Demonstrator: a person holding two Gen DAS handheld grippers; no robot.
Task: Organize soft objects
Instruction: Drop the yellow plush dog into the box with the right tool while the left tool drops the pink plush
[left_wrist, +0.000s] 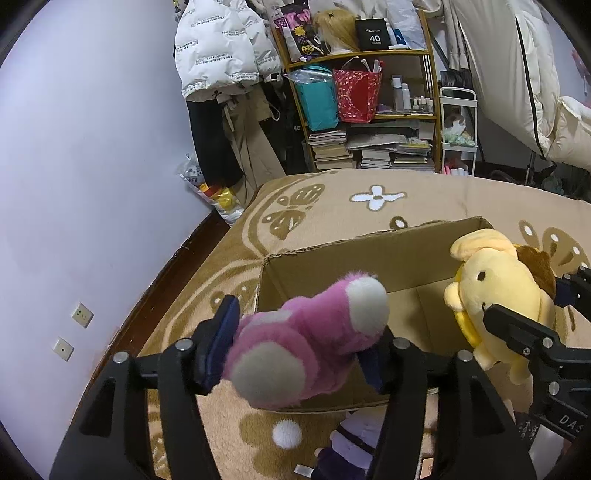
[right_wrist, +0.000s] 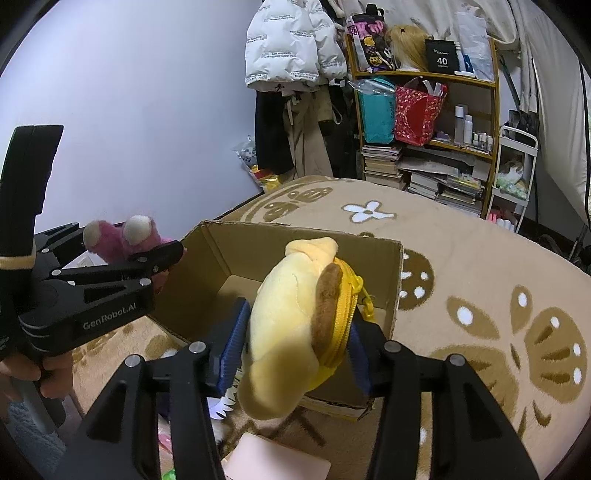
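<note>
a tan flower-patterned blanket (left_wrist: 424, 199) carries an open cardboard box (left_wrist: 369, 258). above the box's near left corner, the left gripper (left_wrist: 295, 354) has its fingers pressed into a pink plush toy (left_wrist: 310, 332). at the box's right side, the right gripper (right_wrist: 295, 343) has its fingers clamped on a yellow plush pouch (right_wrist: 291, 325) with a zipper (right_wrist: 347, 314).

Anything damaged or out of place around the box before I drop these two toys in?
The cardboard box has a ragged, torn rim. A purple-and-white plush lies on the rug outside it. Otherwise the pink plush and yellow plush are held fine.
</note>
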